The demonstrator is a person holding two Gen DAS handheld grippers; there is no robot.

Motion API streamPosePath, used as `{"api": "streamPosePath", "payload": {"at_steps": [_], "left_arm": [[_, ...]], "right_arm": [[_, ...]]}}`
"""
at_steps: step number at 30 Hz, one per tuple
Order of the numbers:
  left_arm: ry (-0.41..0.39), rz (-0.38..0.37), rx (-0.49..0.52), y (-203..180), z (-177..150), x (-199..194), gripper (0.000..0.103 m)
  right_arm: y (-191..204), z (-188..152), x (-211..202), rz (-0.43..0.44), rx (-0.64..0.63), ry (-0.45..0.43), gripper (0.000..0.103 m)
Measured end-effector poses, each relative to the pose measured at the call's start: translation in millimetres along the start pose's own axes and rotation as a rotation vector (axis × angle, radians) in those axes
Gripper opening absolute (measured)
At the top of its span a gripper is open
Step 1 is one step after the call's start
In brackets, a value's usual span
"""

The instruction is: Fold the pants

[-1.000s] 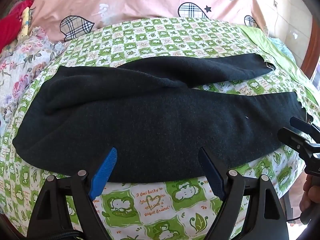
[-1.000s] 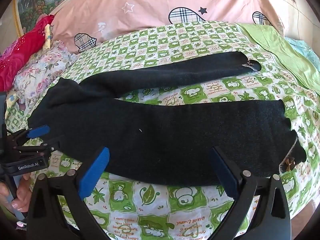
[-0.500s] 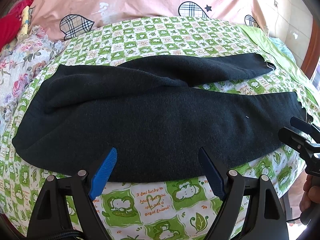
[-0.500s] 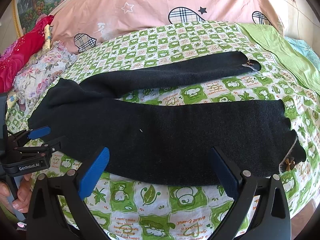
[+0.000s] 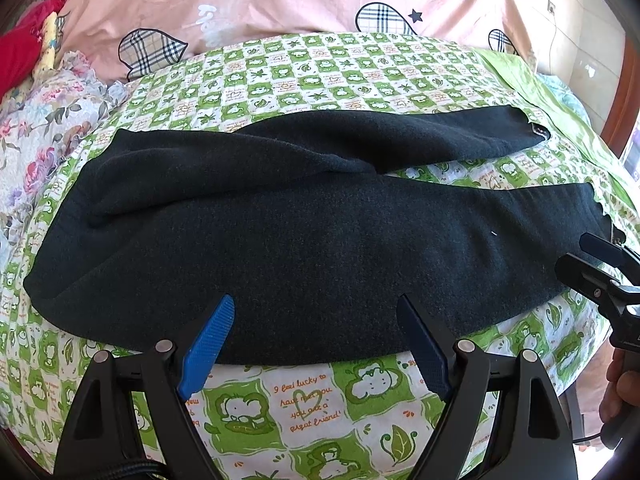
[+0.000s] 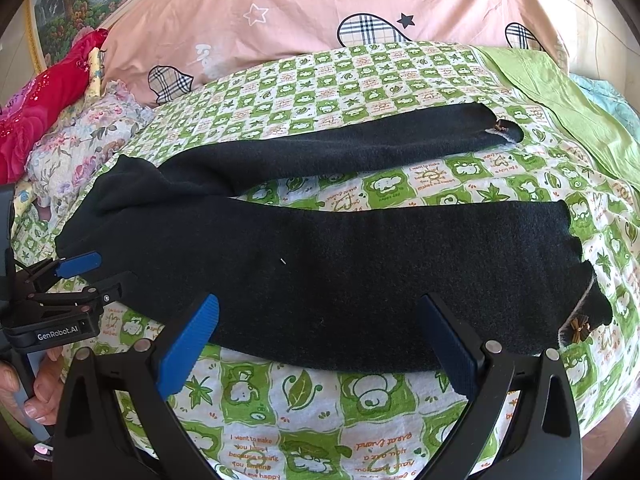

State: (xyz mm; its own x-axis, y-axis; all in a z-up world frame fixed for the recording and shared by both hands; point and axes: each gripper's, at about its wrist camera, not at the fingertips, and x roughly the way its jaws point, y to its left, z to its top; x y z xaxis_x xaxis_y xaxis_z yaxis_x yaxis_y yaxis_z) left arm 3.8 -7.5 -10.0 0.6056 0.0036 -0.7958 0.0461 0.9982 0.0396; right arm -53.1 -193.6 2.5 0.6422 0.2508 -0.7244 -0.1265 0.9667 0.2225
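The left tongs (image 5: 316,316) stand wide apart, holding nothing, their blue tips over the near edge of the black pants (image 5: 304,232) close to the waist end. The right tongs (image 6: 320,316) are likewise spread wide and empty, their tips over the near edge of the nearer leg. In the right wrist view the left tongs show at 9 o'clock, tips at the waist end; in the left wrist view the right tongs show at 3 o'clock, beside the cuff of the nearer leg.

The pants lie flat across the bed, on a green and white checked sheet (image 5: 304,400), waist toward 9 o'clock, legs running toward 3 o'clock and parted in a narrow V. The farther leg ends toward 2 o'clock. A small brown bow (image 6: 578,328) sits at the nearer cuff. A pink quilt (image 6: 320,8) lies at 12 o'clock, a flowered pillow (image 6: 80,140) at 10 o'clock.
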Motion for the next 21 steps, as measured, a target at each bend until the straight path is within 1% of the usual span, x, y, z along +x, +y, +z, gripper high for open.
{"api": "streamPosePath", "payload": {"at_steps": [21], "left_arm": [[-0.001,0.002,0.004,4.0,1.8,-0.4,0.084]], "right_arm": [[-2.6,2.6,-4.0,-0.001,0.004,-0.009,0.1]]}}
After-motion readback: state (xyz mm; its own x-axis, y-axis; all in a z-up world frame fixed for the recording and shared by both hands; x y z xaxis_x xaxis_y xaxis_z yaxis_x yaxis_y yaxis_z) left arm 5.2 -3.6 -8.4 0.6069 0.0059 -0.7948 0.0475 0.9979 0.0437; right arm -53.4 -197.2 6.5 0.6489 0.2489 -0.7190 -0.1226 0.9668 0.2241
